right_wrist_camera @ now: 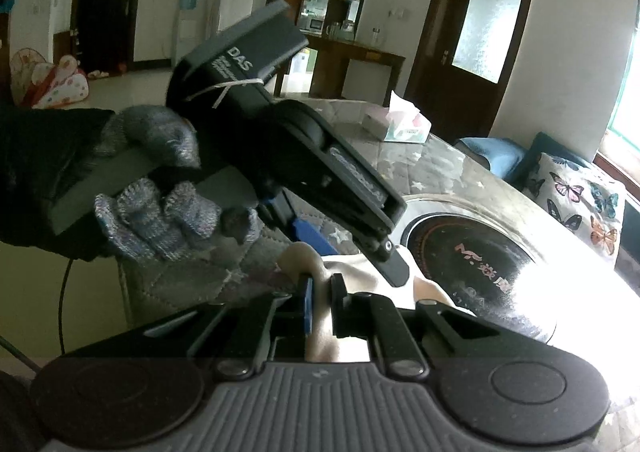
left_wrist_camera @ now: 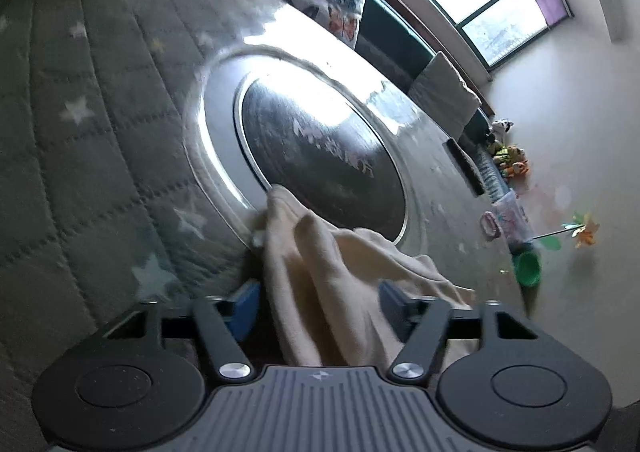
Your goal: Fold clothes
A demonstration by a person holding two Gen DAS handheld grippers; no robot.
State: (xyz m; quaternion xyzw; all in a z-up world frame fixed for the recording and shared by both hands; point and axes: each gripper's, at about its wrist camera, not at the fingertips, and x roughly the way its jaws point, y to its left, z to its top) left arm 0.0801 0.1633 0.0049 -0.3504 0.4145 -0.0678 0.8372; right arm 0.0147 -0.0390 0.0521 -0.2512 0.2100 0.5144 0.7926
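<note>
cream garment [left_wrist_camera: 344,284] bunched on a quilted table, gripped at one edge.

the cream garment is soft, creased and rumpled, lying on the grey star-print table cover [left_wrist_camera: 92,124] at the rim of the round inset cooktop [left_wrist_camera: 320,156]. the right gripper [right_wrist_camera: 320,292] is nearly closed, pinching a fold of the cloth. the left gripper [left_wrist_camera: 316,302] stands partly open with the fabric running between its blue pads [left_wrist_camera: 248,302], not pressed. a gloved hand [right_wrist_camera: 160,192] holds the left tool. a tissue box [right_wrist_camera: 400,124] sits well apart at the far side; bare cover stretches to the left of the garment.
</note>
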